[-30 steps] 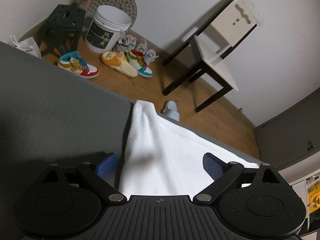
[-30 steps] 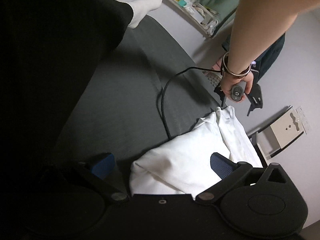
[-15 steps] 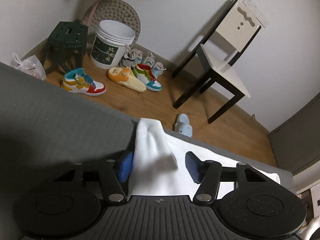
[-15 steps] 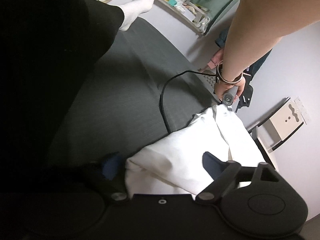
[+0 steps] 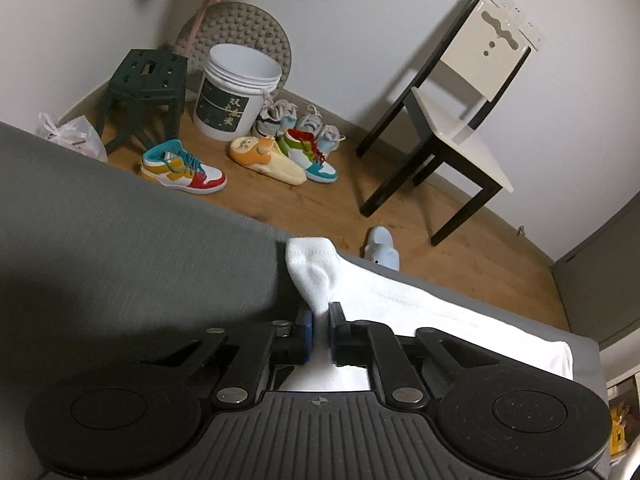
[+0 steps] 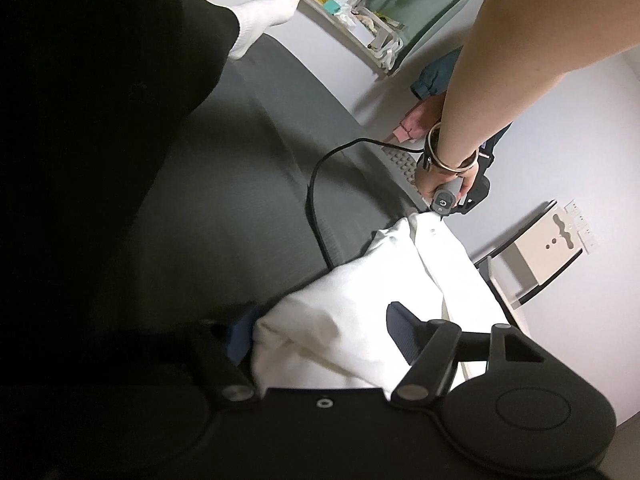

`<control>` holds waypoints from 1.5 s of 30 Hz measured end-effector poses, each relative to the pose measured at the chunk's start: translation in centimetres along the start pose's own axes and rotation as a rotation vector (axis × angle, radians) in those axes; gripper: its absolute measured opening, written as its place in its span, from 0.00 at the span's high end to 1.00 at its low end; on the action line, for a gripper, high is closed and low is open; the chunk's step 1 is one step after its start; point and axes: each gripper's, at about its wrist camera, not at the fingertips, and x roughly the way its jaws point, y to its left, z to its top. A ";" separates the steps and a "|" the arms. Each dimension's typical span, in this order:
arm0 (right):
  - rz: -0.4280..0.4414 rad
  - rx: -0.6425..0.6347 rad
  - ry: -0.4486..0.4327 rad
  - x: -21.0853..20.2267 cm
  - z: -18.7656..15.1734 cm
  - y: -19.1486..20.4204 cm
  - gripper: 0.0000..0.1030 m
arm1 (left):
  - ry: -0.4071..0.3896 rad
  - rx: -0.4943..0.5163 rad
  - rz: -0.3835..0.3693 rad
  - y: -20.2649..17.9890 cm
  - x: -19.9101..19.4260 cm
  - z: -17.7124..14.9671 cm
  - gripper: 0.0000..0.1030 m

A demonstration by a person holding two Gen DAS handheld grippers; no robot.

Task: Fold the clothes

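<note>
Between left claw (image 5: 319, 330) pads, soft white garment (image 5: 316, 276)

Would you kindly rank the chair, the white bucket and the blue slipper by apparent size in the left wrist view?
1. chair
2. white bucket
3. blue slipper
The slipper lies nearest the camera, yet looks smallest.

Wooden floor (image 5: 328, 204), white wall (image 5: 360, 20), black-and-white chair (image 5: 456, 120), green stool (image 5: 144, 84).

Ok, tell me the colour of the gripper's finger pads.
Blue pads, clearest in the left wrist view.
</note>
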 end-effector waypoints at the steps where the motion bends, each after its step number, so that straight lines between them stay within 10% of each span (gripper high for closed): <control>1: 0.006 0.006 0.011 0.2 0.0 0.0 0.53 | -0.002 0.000 0.001 0.0 -0.1 0.0 0.93; 8: 0.053 0.055 0.071 0.6 0.0 -0.5 0.91 | -0.008 0.010 0.037 -0.5 -0.7 -0.3 0.96; 22: 0.196 0.513 0.062 -3.7 -2.1 -14.0 0.91 | -0.062 0.116 0.075 -7.4 -4.8 1.6 0.96; 45: 0.168 1.269 0.283 -4.5 -23.3 -25.8 0.98 | -0.026 0.256 0.025 -29.3 0.2 -5.7 0.96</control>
